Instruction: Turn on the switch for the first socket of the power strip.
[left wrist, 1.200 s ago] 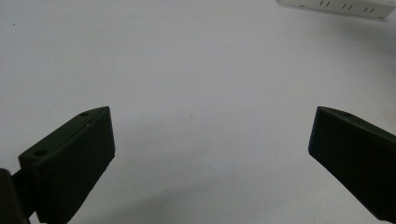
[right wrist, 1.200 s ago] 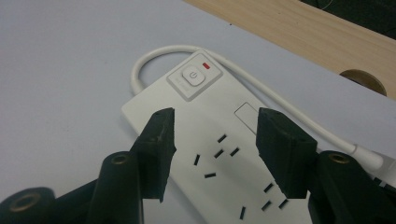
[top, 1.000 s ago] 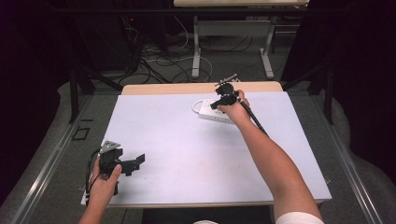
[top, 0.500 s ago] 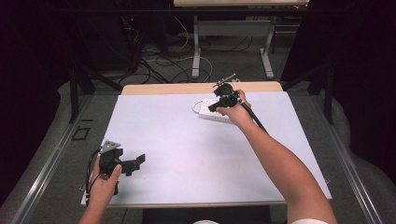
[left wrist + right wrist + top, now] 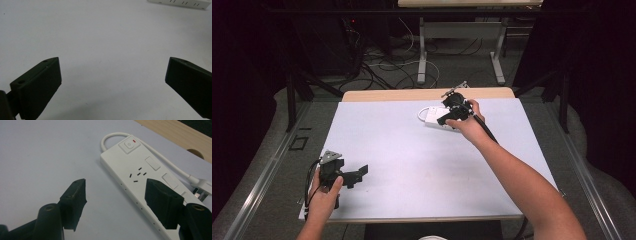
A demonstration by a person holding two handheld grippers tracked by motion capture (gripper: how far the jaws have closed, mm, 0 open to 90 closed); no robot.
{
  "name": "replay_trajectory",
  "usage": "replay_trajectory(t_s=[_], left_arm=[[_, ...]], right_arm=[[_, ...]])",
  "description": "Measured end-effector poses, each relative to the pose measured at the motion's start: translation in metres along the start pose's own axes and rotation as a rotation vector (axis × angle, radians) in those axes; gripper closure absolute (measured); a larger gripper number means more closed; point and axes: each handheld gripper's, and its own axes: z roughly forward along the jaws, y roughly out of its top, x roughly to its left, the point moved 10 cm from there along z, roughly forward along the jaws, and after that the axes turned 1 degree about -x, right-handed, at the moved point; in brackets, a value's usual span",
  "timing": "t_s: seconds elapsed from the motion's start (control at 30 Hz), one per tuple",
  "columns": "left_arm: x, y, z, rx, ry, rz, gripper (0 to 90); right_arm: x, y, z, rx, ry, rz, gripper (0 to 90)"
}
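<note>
A white power strip [image 5: 147, 182] lies flat near the far edge of the pale surface [image 5: 412, 150], its cord [image 5: 160, 155] looped beside it. The right gripper [image 5: 115, 195] hovers over it, jaws apart and just opening, gripping nothing. The left gripper [image 5: 357, 174] rests near the near-left corner, jaws wide apart, empty.

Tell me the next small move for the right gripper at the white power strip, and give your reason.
Probably keep lifting the right gripper clear of the power strip. Its jaws have just been opening and hold nothing; the strip lies flat on the white table, one jaw above it and the other over bare table. The cord loops past the switch end to its plug, so back away along the near side.
</note>
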Motion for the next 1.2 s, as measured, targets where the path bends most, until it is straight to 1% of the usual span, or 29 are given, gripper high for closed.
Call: replay_trajectory(t_s=[0.03, 0.07, 0.1, 0.13, 0.27, 0.33, 0.43, 0.47, 0.57, 0.67, 0.7, 0.73, 0.83, 0.9, 0.97, 1.0, 1.17, 1.2], left_arm=[[0.0, 0.0, 0.0, -0.001, 0.0, 0.0, 0.3], [0.0, 0.0, 0.0, -0.005, 0.002, 0.0, 0.3], [-0.002, 0.001, 0.001, -0.01, 0.001, -0.01, 0.4], [-0.002, 0.0, 0.001, -0.008, 0.002, -0.008, 0.4], [-0.002, 0.0, 0.001, -0.008, 0.002, -0.007, 0.3], [-0.001, 0.0, 0.0, 0.003, 0.0, 0.003, 0.4], [-0.002, 0.001, 0.001, -0.005, 0.001, 0.003, 0.4], [-0.003, 0.0, 0.0, 0.003, -0.001, 0.005, 0.4], [-0.003, 0.001, 0.001, -0.005, 0.001, 0.006, 0.3], [-0.003, 0.001, 0.001, -0.005, 0.001, 0.006, 0.3], [-0.003, 0.0, 0.001, 0.0, 0.0, 0.005, 0.3], [-0.003, 0.0, 0.001, 0.003, -0.001, 0.008, 0.3], [-0.002, 0.0, 0.001, 0.003, -0.001, 0.007, 0.4], [-0.002, 0.0, 0.001, 0.003, 0.0, 0.008, 0.4], [-0.003, 0.001, 0.001, -0.008, 0.002, 0.006, 0.3], [-0.003, 0.001, 0.001, -0.008, 0.002, 0.007, 0.3], [-0.003, 0.001, 0.001, -0.008, 0.004, 0.011, 0.3], [-0.003, 0.001, 0.001, -0.009, 0.004, 0.011, 0.3]], right_arm=[[0.0, -0.001, -0.001, -0.009, 0.005, -0.003, 30.8], [0.0, -0.001, -0.003, -0.017, 0.002, 0.009, 29.5], [-0.001, -0.003, -0.005, -0.017, -0.001, 0.011, 27.6], [-0.001, -0.004, -0.007, -0.022, 0.006, 0.011, 26.0], [-0.004, -0.008, -0.015, -0.044, 0.0, 0.02, 20.2], [-0.005, -0.01, -0.019, -0.048, -0.001, 0.03, 17.0], [-0.007, -0.013, -0.025, -0.065, 0.003, 0.03, 15.2], [-0.008, -0.014, -0.027, -0.067, 0.0, 0.034, 15.2], [-0.008, -0.018, -0.032, -0.082, 0.002, 0.029, 15.0], [-0.01, -0.023, -0.037, -0.091, -0.008, 0.01, 14.8], [-0.009, -0.024, -0.038, -0.102, -0.004, 0.009, 14.2], [-0.009, -0.025, -0.04, -0.106, -0.006, 0.012, 12.8], [-0.01, -0.03, -0.045, -0.115, -0.015, -0.002, 7.6], [-0.009, -0.034, -0.048, -0.125, -0.013, 0.005, 3.5], [-0.009, -0.037, -0.052, -0.135, -0.006, 0.011, 2.1], [-0.009, -0.039, -0.054, -0.139, -0.015, 0.012, 0.2], [-0.007, -0.049, -0.062, -0.159, -0.008, 0.035, 0.0], [-0.008, -0.051, -0.064, -0.163, -0.01, 0.033, 0.0]])
